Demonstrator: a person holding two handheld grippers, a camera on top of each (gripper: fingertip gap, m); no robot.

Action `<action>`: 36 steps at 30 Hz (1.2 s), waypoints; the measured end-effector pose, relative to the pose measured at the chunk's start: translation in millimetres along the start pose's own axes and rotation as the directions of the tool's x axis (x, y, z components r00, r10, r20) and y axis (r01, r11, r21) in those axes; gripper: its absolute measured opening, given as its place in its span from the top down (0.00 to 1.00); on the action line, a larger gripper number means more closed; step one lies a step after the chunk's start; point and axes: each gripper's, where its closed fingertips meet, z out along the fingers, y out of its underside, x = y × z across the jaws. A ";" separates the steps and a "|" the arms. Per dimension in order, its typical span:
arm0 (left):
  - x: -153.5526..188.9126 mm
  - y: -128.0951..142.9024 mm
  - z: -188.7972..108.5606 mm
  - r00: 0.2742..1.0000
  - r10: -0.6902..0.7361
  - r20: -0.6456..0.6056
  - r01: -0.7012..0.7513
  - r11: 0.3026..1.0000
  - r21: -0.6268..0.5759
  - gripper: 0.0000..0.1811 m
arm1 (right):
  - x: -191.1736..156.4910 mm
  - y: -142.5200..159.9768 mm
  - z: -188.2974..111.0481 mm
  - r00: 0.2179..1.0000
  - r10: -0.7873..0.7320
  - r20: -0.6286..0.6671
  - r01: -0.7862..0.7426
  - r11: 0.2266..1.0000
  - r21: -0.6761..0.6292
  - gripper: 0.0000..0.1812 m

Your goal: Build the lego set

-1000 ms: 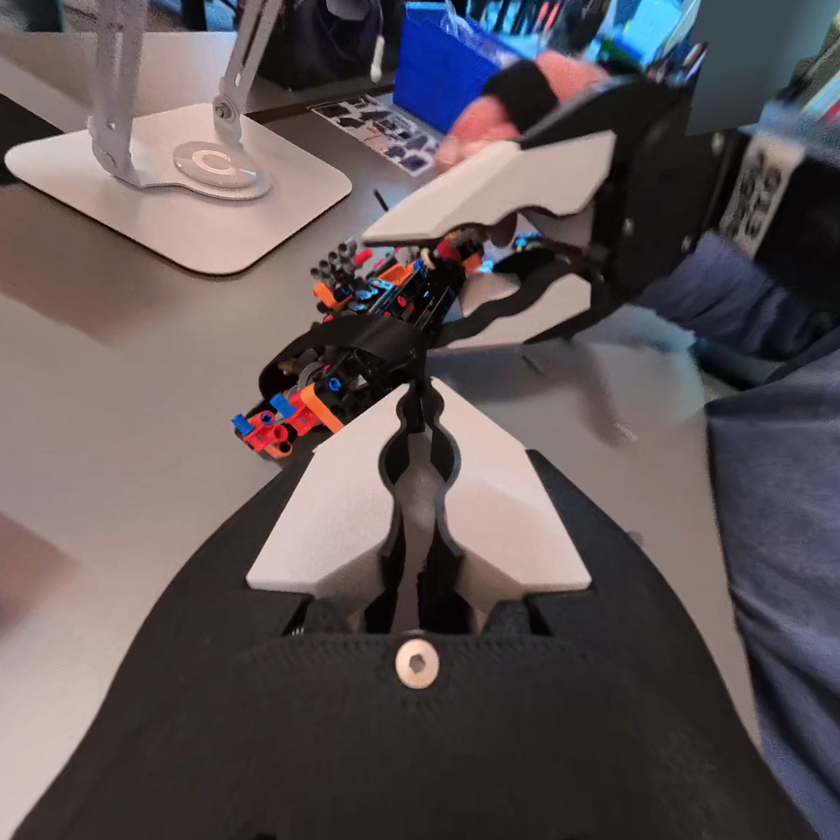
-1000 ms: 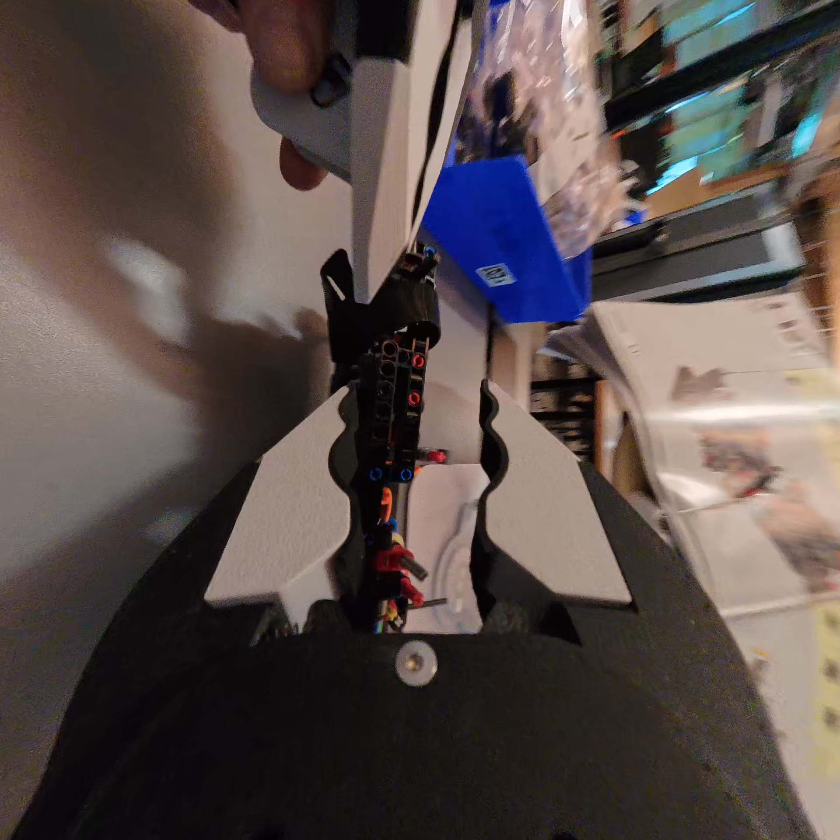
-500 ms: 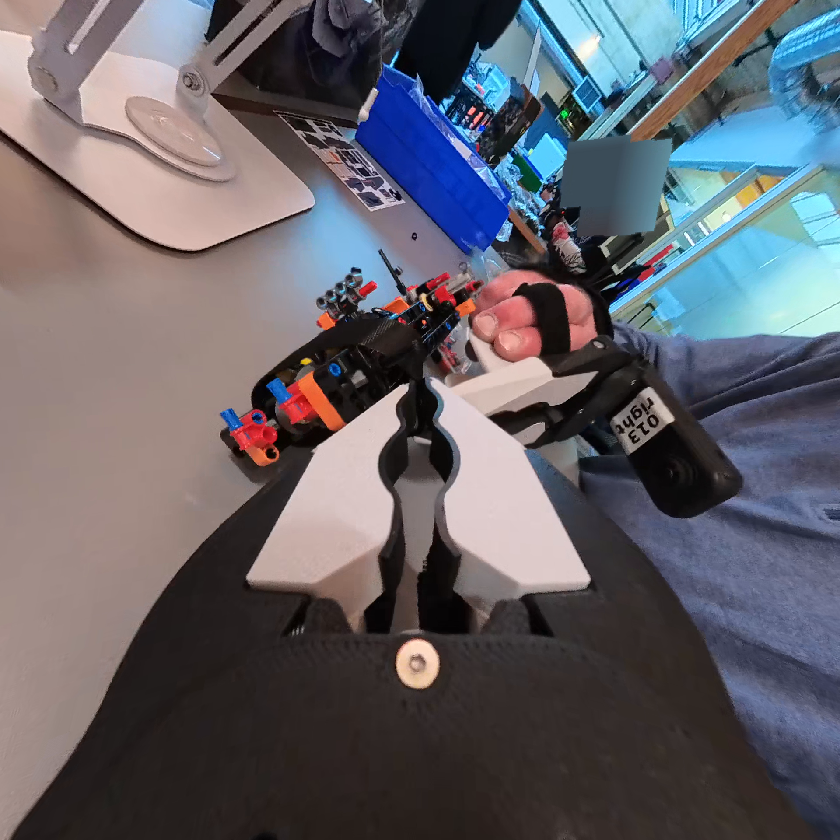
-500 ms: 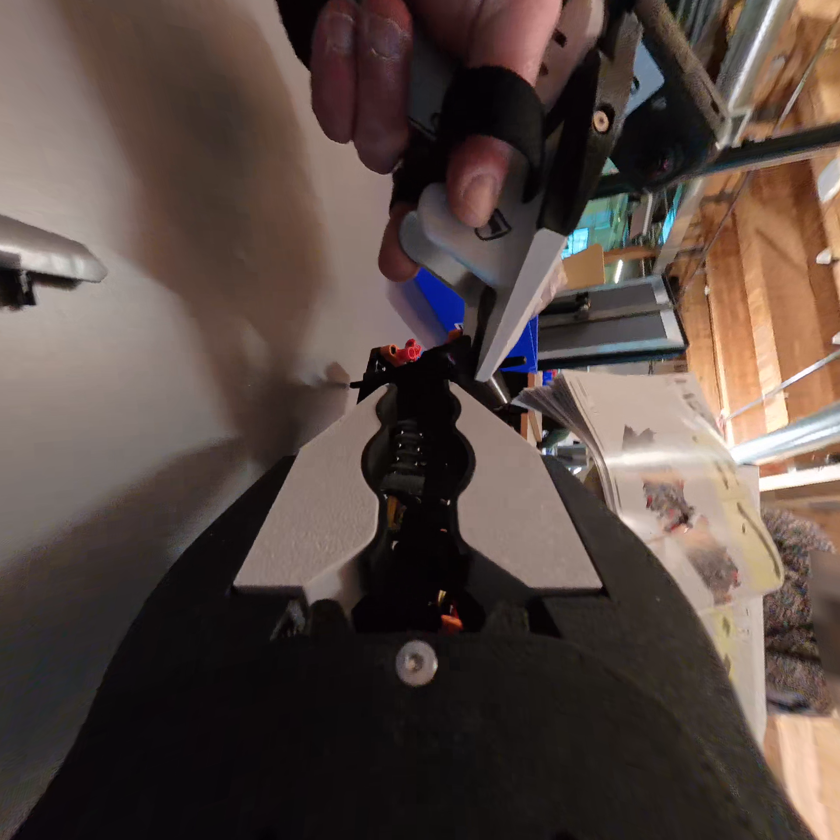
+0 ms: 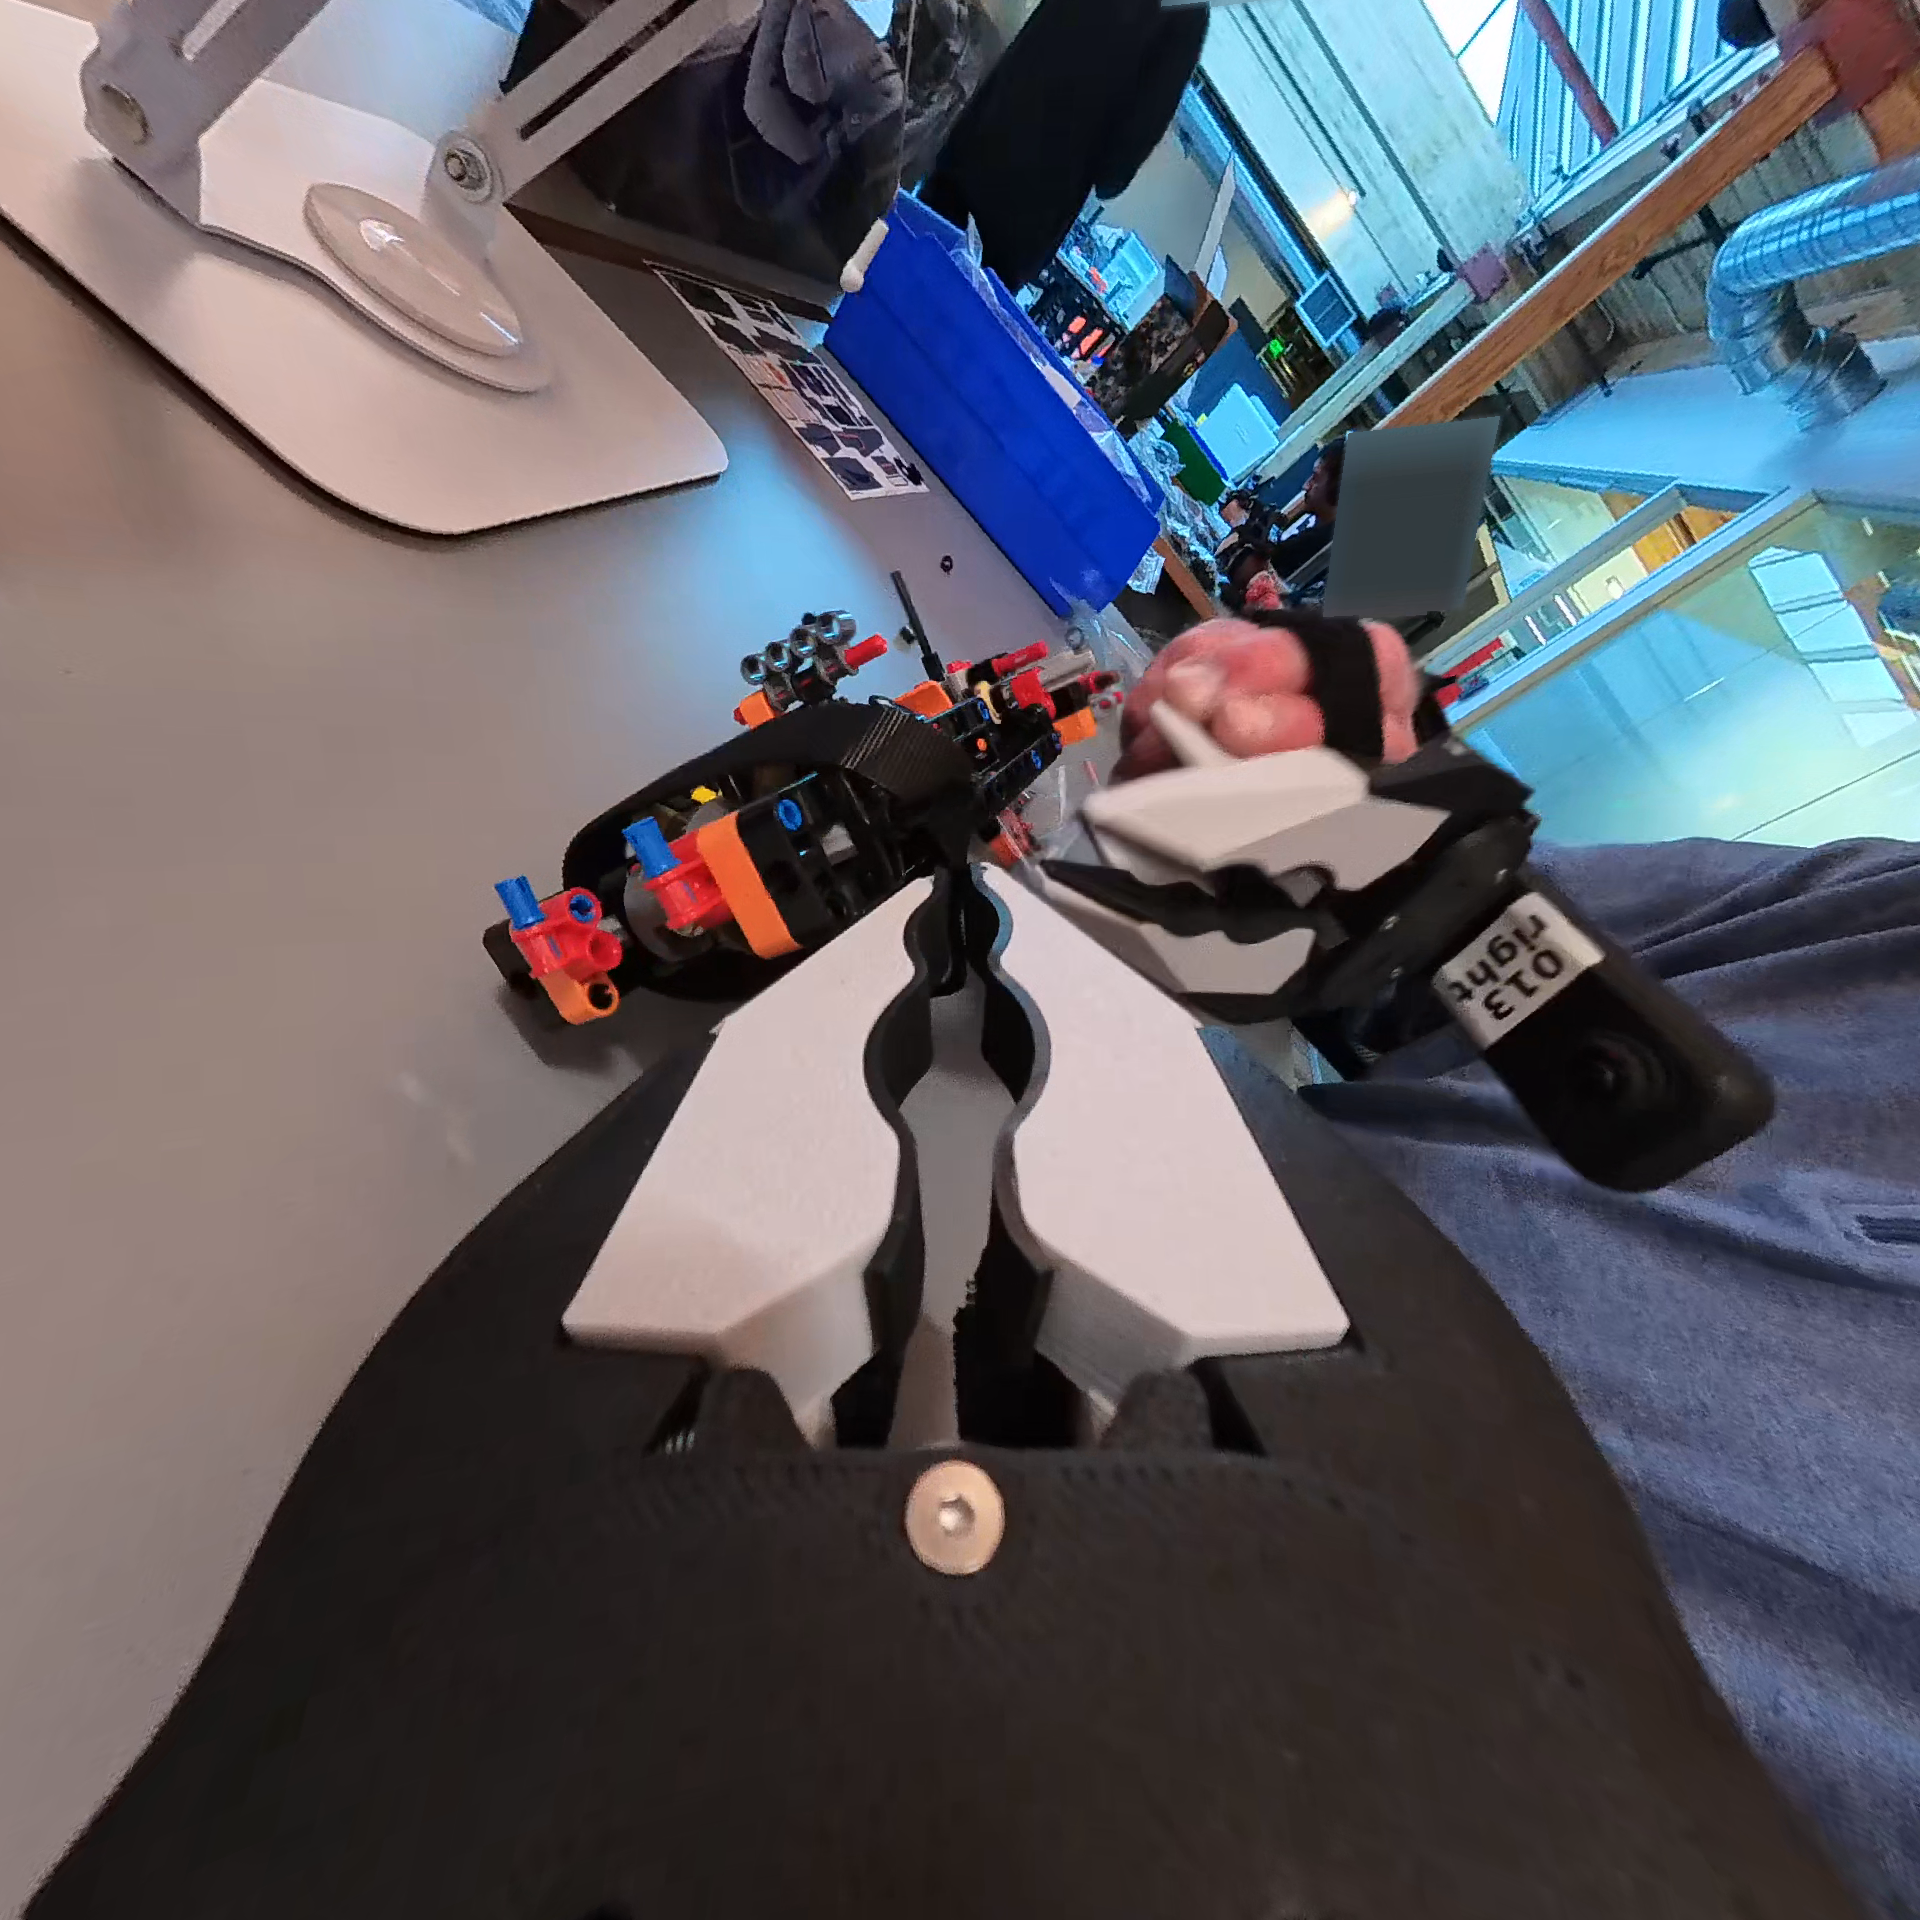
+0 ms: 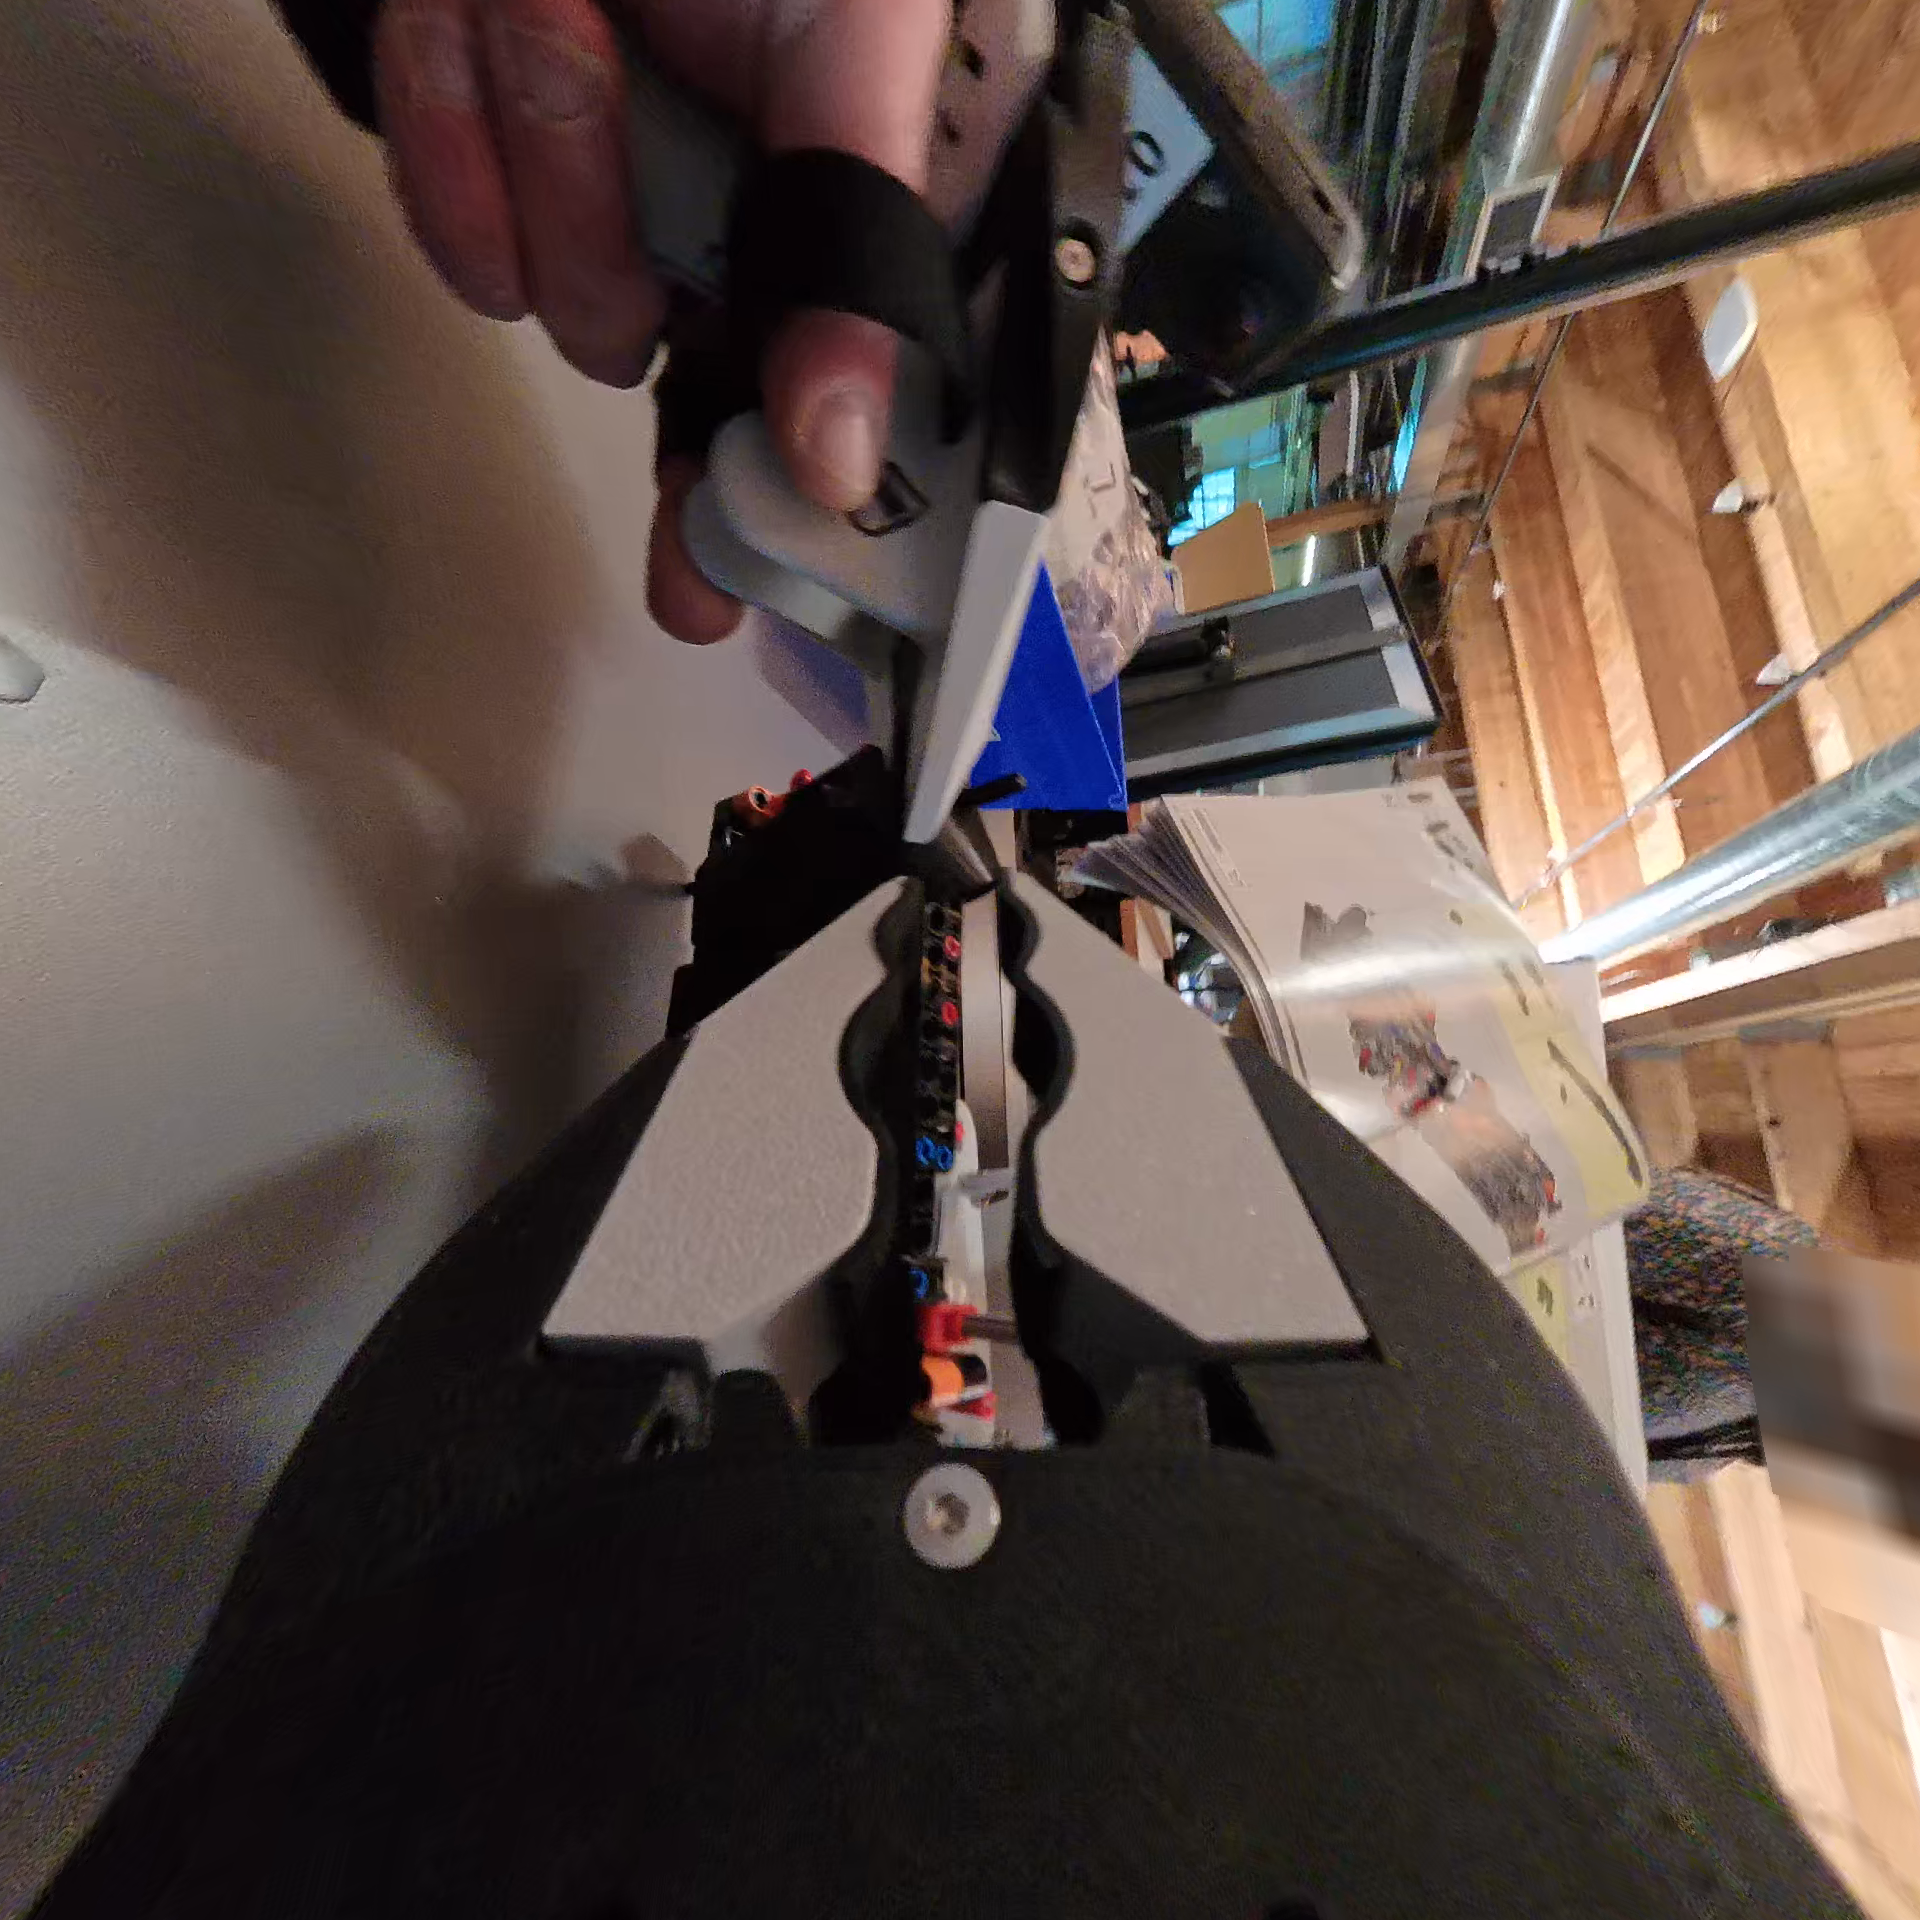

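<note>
The lego model (image 5: 831, 831), a black, orange and red build with blue pins, lies on the grey worktop (image 5: 260, 727) at the centre of the left wrist view. The left gripper (image 5: 961, 914) has its fingers (image 5: 790, 1122) clenched on a thin black part at the model's near edge, the tips pressed almost together.

To the right of centre in that view the right gripper (image 5: 1070, 862) comes in sideways, held by a hand (image 5: 1268, 696) with a black strap over it. Its fingers are nearly together at the model's right end, but whether they pinch anything there I cannot tell. In the right wrist view the model (image 6: 940, 1091) shows through the narrow gap between the right gripper's fingers (image 6: 748, 1143) (a black pinned beam with red and blue pins), and the picture does not settle whether it is gripped or only lies behind them.

A blue bin (image 5: 987, 416) stands on the worktop in the upper middle of the left wrist view, with clear plastic bags (image 5: 1039, 322) showing over its rim; their contents are too small to make out. A printed sheet (image 5: 800, 395) lies just left of it. A white stand base (image 5: 364, 343) fills the upper left. An open instruction booklet (image 6: 1403, 1008) sits at the right of the right wrist view.
</note>
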 end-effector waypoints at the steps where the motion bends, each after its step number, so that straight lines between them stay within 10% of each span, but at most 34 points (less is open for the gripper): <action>1: 0.2 1.0 -0.1 1.000 -0.002 -0.002 0.002 1.000 -0.001 1.00 | 4.7 1.4 -3.1 1.000 0.027 -0.003 -0.027 1.000 -0.014 0.88; 4: -0.3 3.8 0.1 1.000 0.008 0.005 -0.008 1.000 -0.008 1.00 | 0.6 30.1 3.9 0.989 0.133 0.071 -0.118 0.977 -0.179 0.70; 7: -1.4 6.8 1.3 0.999 0.042 0.029 -0.041 0.999 -0.027 1.00 | -13.8 51.6 14.7 0.961 0.202 0.191 -0.139 0.943 -0.302 0.72; 23: -13.0 13.0 -10.4 0.916 0.344 0.208 -0.348 0.937 -0.019 0.82 | -11.4 59.8 19.9 0.814 0.411 0.409 -0.293 0.900 -0.321 0.84; 36: -11.0 9.8 6.8 0.927 0.347 0.144 -0.349 0.937 -0.016 1.00 | -10.5 60.0 19.9 0.810 0.396 0.432 -0.288 0.911 -0.295 0.84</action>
